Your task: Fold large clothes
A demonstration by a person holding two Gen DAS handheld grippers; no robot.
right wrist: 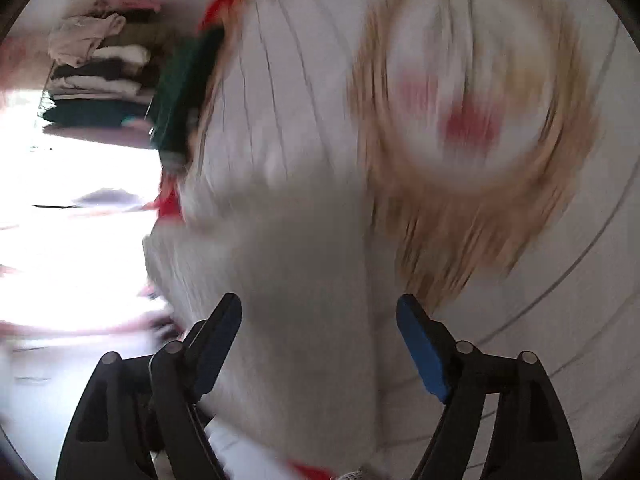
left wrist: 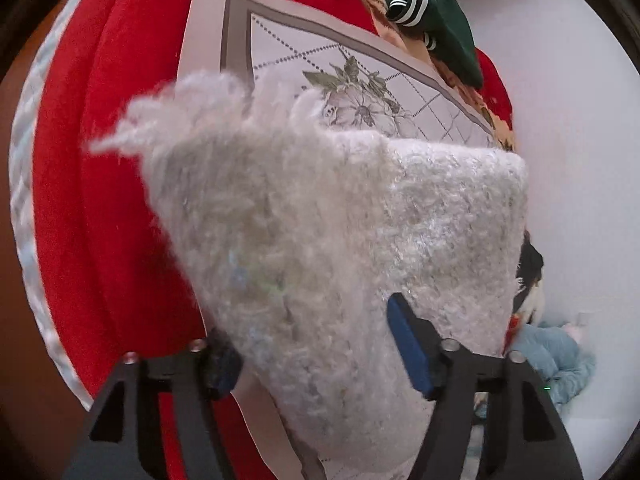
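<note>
A fluffy off-white garment (left wrist: 320,220) lies heaped over the bed in the left wrist view, one shaggy corner sticking out to the upper left. My left gripper (left wrist: 310,328) stands open around its near part. The fleece lies between the jaws and covers part of the left pad, while the blue right pad (left wrist: 406,348) shows bare. The right wrist view is smeared by motion. There my right gripper (right wrist: 318,302) is open wide above pale, shadowed cloth (right wrist: 304,240), with nothing pinched between its pads.
A red blanket (left wrist: 100,200) and a white quilt with a grey flower print (left wrist: 360,92) cover the bed. A dark green garment with white stripes (left wrist: 432,12) lies at the far end. Light blue cloth (left wrist: 560,360) sits on the pale floor. Folded clothes (right wrist: 100,80) are stacked at left.
</note>
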